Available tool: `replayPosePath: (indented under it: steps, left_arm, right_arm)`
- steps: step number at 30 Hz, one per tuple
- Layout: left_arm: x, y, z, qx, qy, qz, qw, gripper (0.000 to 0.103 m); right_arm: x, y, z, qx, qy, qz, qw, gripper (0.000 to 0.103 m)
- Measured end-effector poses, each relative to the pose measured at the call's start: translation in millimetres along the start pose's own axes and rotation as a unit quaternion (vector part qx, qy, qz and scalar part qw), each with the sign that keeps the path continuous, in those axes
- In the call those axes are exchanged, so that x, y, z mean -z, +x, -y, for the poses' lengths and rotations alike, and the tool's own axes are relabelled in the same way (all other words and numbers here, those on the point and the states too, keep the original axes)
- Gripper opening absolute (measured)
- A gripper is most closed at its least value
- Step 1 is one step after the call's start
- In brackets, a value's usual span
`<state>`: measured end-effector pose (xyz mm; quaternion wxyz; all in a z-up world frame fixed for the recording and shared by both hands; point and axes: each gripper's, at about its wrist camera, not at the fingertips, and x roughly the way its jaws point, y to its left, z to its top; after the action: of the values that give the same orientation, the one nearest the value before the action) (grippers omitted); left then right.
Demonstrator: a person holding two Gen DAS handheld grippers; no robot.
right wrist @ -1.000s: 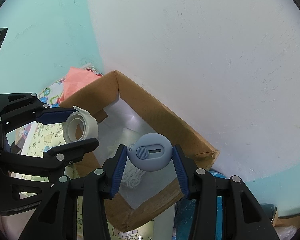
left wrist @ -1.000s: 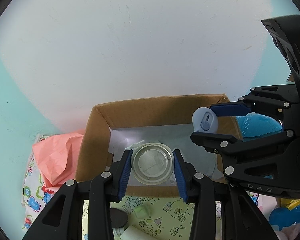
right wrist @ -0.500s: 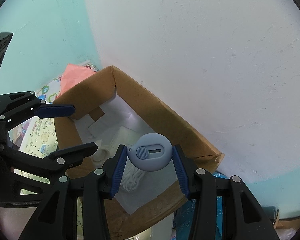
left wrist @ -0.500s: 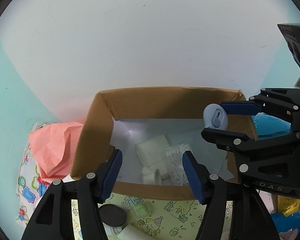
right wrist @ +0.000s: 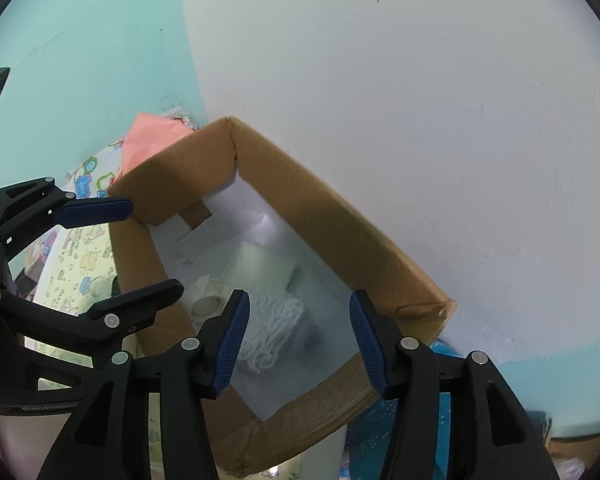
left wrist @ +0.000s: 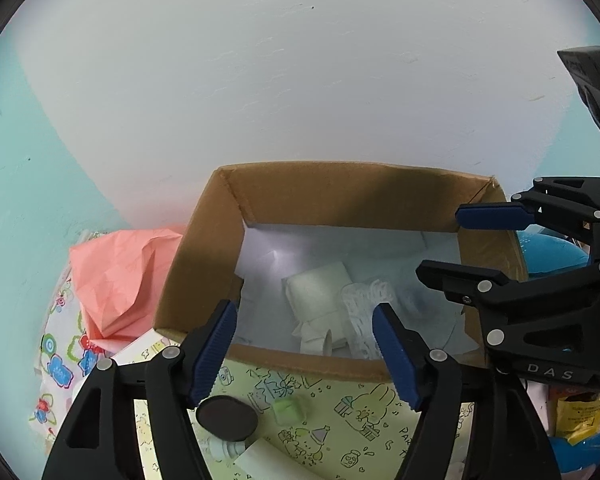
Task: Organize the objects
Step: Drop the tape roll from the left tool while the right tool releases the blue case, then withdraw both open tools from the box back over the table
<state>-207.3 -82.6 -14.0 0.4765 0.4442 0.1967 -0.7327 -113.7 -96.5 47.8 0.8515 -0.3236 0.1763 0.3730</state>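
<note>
While both claws hover open and empty, jaws just widened, left claw (left wrist: 304,348) and right claw (right wrist: 298,344) above brown cardboard box (left wrist: 204,264) on cartoon-print yellow surface (left wrist: 340,412), against white-and-teal wall (left wrist: 260,80); pink crumpled paper (left wrist: 120,276) beside.

Brown cardboard box (left wrist: 204,264), white paper lining inside. Cream cloth bundle (left wrist: 320,292) and white knitted cord (right wrist: 274,328) in it. Salmon-pink crumpled paper (left wrist: 120,276) beside box. Pale yellow-green tabletop cover (left wrist: 340,408) printed with line-drawn bunnies, gifts, bottles; a second white cloth (left wrist: 56,360) with red, blue, green cartoon shapes. Black round lid (left wrist: 226,418), light green small cube (left wrist: 290,410). Left tongs (left wrist: 306,354) and right tongs (right wrist: 298,344) black with blue ribbed pads. Wall white and aqua.
</note>
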Motion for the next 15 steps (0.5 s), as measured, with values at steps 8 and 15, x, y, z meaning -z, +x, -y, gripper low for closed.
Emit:
replayPosePath:
  steps: [8, 15]
  left_arm:
    - [14, -14, -6, -0.012, -0.021, -0.003, 0.9997, 0.079]
    - [25, -31, -9, -0.012, -0.035, -0.003, 0.9993, 0.082]
  right_arm:
    - [3, -9, -10, 0.009, -0.014, 0.003, 1.0, 0.066]
    - [7, -20, -21, 0.015, -0.025, 0.009, 1.0, 0.07]
